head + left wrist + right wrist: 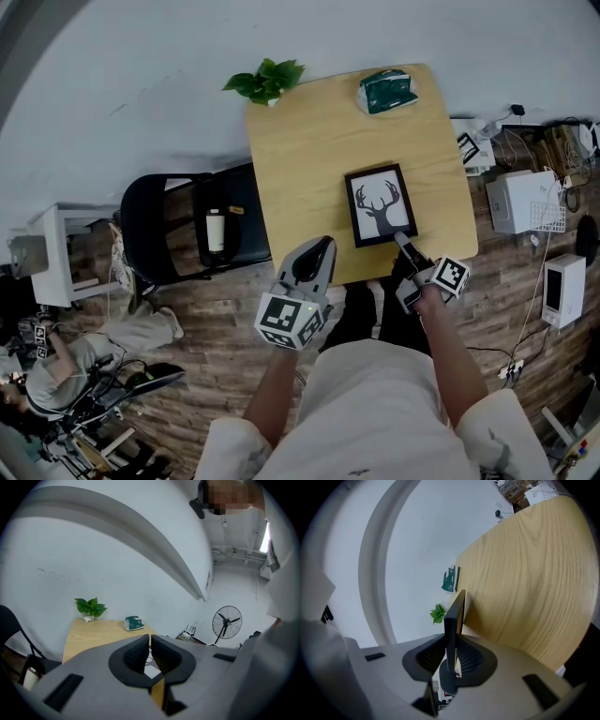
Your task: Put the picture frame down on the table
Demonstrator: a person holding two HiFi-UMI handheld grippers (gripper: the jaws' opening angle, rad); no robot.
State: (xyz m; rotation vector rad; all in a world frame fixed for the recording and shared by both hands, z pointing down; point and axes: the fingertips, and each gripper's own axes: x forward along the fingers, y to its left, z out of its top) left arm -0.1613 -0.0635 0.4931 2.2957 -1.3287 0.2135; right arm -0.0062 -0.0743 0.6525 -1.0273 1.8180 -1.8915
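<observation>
Your right claw is clamped on the near corner of the picture frame, which stretches ahead of the jaws over the table. I cannot tell if the frame touches the wood yet. With so small a bite on one corner, it could swing, slip out and drop if you open early. Your right forearm reaches forward and down. The left claw, jaws together on nothing, hangs to the left of the right claw at the table's near edge.
</observation>
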